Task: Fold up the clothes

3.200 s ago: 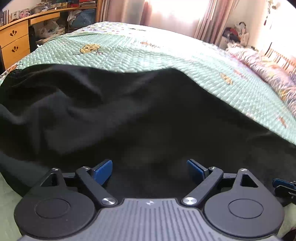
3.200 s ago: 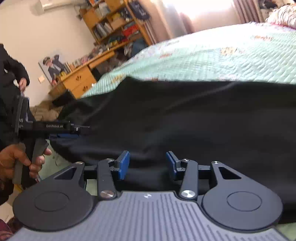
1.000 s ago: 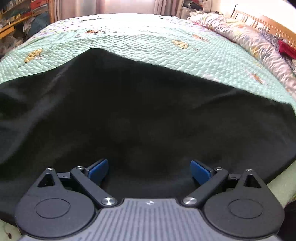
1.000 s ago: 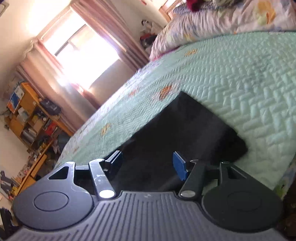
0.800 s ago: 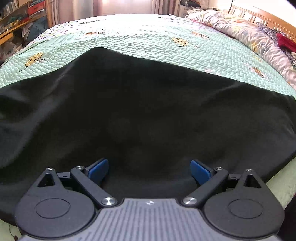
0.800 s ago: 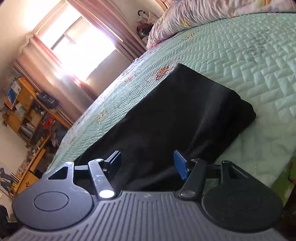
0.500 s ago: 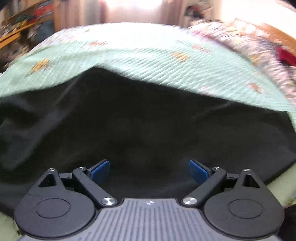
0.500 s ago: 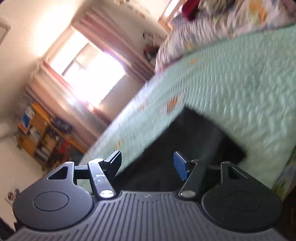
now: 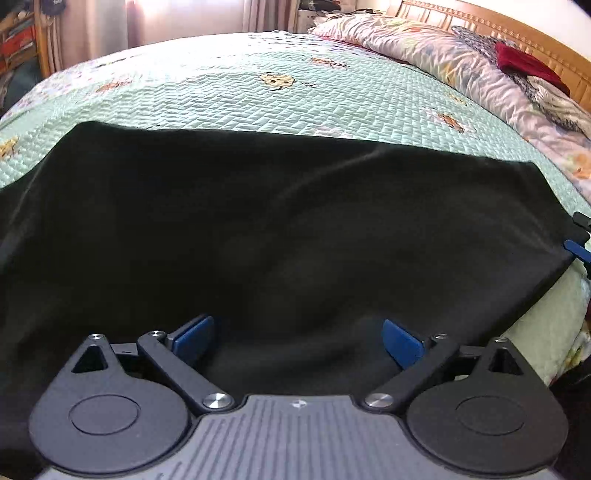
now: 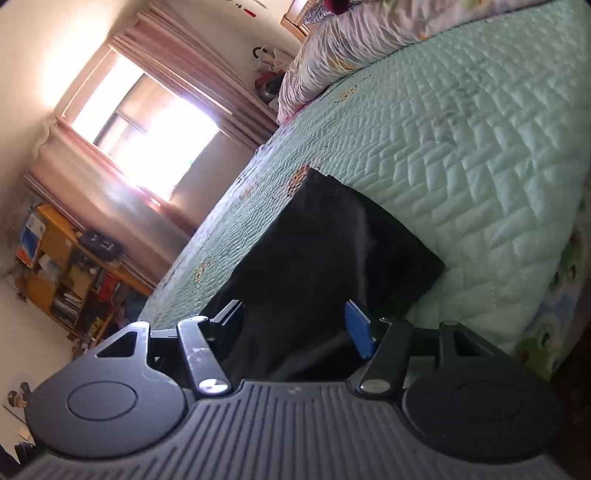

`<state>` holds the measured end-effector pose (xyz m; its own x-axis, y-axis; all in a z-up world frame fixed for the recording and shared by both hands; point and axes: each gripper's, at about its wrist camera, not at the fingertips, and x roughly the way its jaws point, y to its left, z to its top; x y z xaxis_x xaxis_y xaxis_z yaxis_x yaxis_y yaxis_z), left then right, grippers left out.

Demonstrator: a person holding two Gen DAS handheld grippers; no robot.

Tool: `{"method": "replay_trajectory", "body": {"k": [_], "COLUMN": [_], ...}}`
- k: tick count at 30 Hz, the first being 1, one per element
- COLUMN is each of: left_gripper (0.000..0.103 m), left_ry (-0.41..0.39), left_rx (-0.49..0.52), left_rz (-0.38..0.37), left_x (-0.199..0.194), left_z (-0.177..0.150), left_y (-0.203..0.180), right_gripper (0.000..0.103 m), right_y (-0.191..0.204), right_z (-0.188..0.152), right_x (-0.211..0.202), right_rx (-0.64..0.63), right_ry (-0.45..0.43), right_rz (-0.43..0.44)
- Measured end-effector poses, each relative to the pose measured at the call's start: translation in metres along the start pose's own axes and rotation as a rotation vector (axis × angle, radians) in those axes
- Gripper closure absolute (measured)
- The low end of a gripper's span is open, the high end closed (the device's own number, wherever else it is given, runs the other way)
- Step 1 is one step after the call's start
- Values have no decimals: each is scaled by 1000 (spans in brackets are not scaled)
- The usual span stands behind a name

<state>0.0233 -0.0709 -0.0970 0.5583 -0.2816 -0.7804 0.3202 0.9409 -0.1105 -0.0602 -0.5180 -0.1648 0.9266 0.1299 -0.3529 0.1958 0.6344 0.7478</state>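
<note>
A black garment (image 9: 277, 229) lies spread flat across the green quilted bed (image 9: 295, 96), reaching to the bed's near edge. My left gripper (image 9: 297, 341) hovers low over the garment's near hem, its blue pads (image 9: 192, 338) wide apart and gripping nothing. My right gripper (image 9: 579, 234) shows at the garment's right end. In the right wrist view that narrow end of the garment (image 10: 332, 251) runs away from my right gripper (image 10: 295, 325). The jaws stand apart, black cloth lies between and under them, and the pads do not press on it.
A floral duvet and pillows (image 9: 461, 62) with a red cloth (image 9: 524, 66) lie by the wooden headboard (image 9: 480, 22). The bed's side edge drops off at the right (image 9: 546, 332). A curtained window (image 10: 147, 122) and a cluttered wooden shelf (image 10: 66, 273) stand beyond the bed.
The left wrist view has swung to the right, bringing the garment's right end and the right gripper into sight. The right wrist view has rolled and shifted. Both grippers' jaws stay as wide as before.
</note>
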Motion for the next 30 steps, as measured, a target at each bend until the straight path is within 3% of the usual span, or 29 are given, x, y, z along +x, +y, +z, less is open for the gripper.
{"method": "replay_trajectory", "body": {"k": [5,9,10,12,15,18,21,25,27,30], "left_gripper": [5,3,3,3,7,7,6,4,1,1], "left_ry": [-4,-4,-1,3,-7,-52,-94,-22,35,11], "left_rx": [-30,-5,4,13,-24,-35,-7,-24,-51,18], "left_rz": [-17,-7,-2,7,19,21,-17,-33,-18,17], "left_x": [-1,-1,-1,-3,-8,-20,-31,-11,8,9], "left_z": [1,2,2,0,5,13,23,18,7,1], "left_y": [3,-1,-2,-2,0,-7,-20,-24,-17,-27], "right_gripper": [38,41,47,48,45,41,41,39,39,37], "right_y": [19,-10,-14,-23,-1,37,79,109,113,104], "right_z": [16,23,21,18,16,14,1,-30,-47,-67], "right_x": [-19,2,1,-2,-8,-12,-4,14,26,41], "right_rx": [-42,-1,20,59,18,-90,-205,-270,-275,-270], "right_ry": [-100,-40,-49,-66,-81,-81,-15,79,136,213], "right_rz": [51,-71,-63,-48,-75,-20,66,139,161,118]}}
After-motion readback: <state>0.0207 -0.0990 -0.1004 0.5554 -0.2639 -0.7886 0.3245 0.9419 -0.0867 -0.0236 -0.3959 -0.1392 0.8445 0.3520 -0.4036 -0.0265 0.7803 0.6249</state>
